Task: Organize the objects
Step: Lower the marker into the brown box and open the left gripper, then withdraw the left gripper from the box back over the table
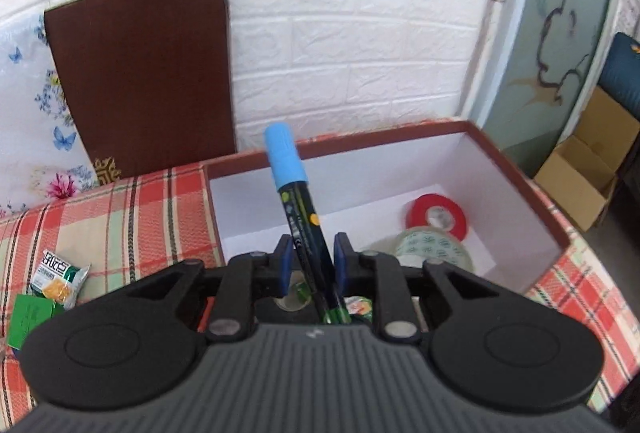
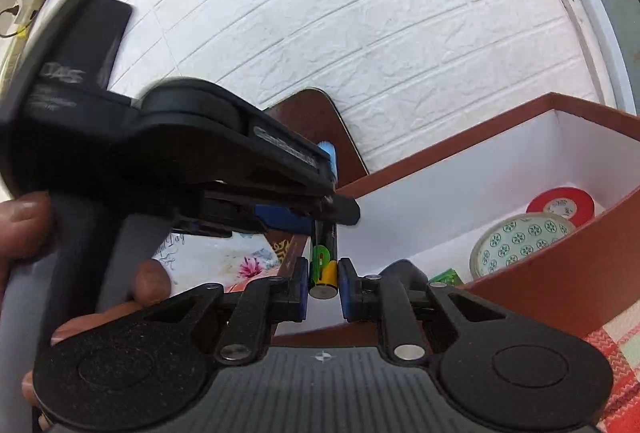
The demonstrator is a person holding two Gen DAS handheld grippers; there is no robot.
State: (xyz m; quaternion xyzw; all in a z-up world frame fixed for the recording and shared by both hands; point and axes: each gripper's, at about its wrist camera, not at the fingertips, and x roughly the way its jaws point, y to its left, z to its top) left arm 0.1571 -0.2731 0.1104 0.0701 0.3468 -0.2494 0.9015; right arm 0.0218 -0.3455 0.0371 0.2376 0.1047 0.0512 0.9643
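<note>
Both handheld grippers clench one black marker pen with a sky-blue cap (image 1: 298,213), the left gripper (image 1: 311,257) mid-barrel and the right gripper (image 2: 324,283) at its butt end, apparently passing it above the red-rimmed white-lined cardboard box (image 1: 516,173) holding tape rolls.

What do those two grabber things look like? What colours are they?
Both match. The left gripper and right gripper have black plastic arms with round discs, silver rivets, blue finger pads and a ribbed grey body with a small white mark. Seen from the side, the left one has pale lettering and a grey handle.
</note>
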